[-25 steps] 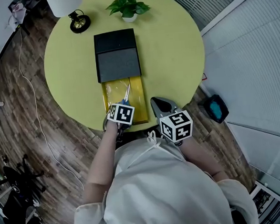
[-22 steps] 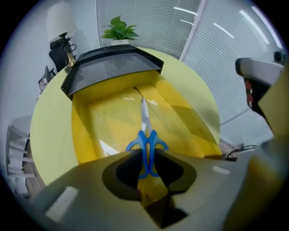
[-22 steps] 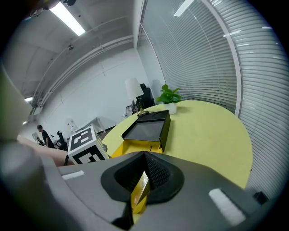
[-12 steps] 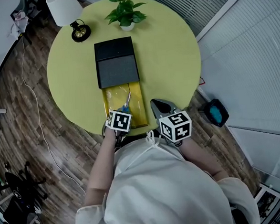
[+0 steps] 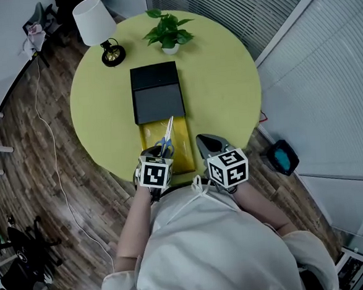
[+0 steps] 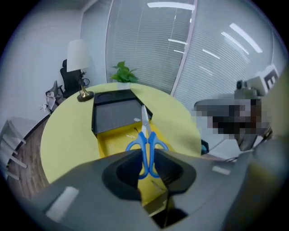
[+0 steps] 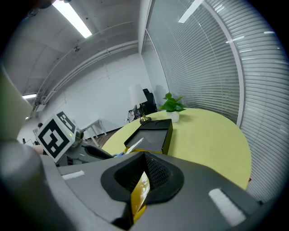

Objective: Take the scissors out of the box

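The blue-handled scissors [image 5: 166, 140] hang above the open yellow tray [image 5: 183, 155] of the box, blades pointing away from me toward the black sleeve [image 5: 157, 92]. My left gripper [image 5: 163, 151] is shut on their handles; in the left gripper view the scissors [image 6: 146, 143] stand upright between the jaws of the left gripper [image 6: 146, 166], over the yellow tray [image 6: 113, 140]. My right gripper [image 5: 202, 141] sits at the tray's near right corner. In the right gripper view a yellow edge of the tray [image 7: 139, 191] is pinched in the right gripper [image 7: 141, 184].
A white lamp [image 5: 96, 26] and a potted plant [image 5: 168, 30] stand at the far side of the round yellow table [image 5: 227, 82]. A blue-and-black object [image 5: 283, 156] lies on the wooden floor to the right. The table's near edge is right by the tray.
My left gripper has risen with the scissors, lifting them off the tray floor, and the blades now reach over the black sleeve's edge. The right gripper has stayed put.
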`<action>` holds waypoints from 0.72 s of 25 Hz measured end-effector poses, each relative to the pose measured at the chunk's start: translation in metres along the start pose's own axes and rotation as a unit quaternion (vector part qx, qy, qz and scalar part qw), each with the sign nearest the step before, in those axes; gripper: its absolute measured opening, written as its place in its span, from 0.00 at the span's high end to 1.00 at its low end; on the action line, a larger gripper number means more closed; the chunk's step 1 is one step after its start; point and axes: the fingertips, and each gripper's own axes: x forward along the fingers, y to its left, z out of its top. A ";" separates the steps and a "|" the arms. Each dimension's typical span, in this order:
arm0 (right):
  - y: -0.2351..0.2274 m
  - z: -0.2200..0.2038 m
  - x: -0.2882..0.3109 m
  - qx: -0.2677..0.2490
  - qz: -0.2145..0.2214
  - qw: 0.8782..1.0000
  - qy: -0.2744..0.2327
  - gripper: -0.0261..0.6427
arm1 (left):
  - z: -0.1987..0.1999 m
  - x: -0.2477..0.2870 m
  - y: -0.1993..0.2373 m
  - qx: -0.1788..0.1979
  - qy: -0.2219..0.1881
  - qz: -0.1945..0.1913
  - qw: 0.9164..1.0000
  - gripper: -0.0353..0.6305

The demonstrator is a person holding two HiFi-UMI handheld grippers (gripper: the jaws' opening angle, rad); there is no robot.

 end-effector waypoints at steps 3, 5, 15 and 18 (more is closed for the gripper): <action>0.005 0.013 -0.003 -0.007 0.004 1.000 -0.014 0.96 | 0.027 -0.025 0.001 -0.002 -0.053 0.012 0.998 0.81; 0.009 0.025 -0.004 -0.013 0.008 1.000 -0.026 0.96 | 0.046 -0.042 0.002 -0.004 -0.090 0.020 0.996 0.81; 0.035 0.079 -0.019 -0.043 0.022 0.994 -0.093 0.96 | 0.129 -0.148 0.002 -0.002 -0.306 0.046 0.951 0.81; 0.041 0.096 -0.027 -0.051 0.022 0.991 -0.125 0.96 | 0.143 -0.174 0.003 0.008 -0.352 0.060 0.934 0.81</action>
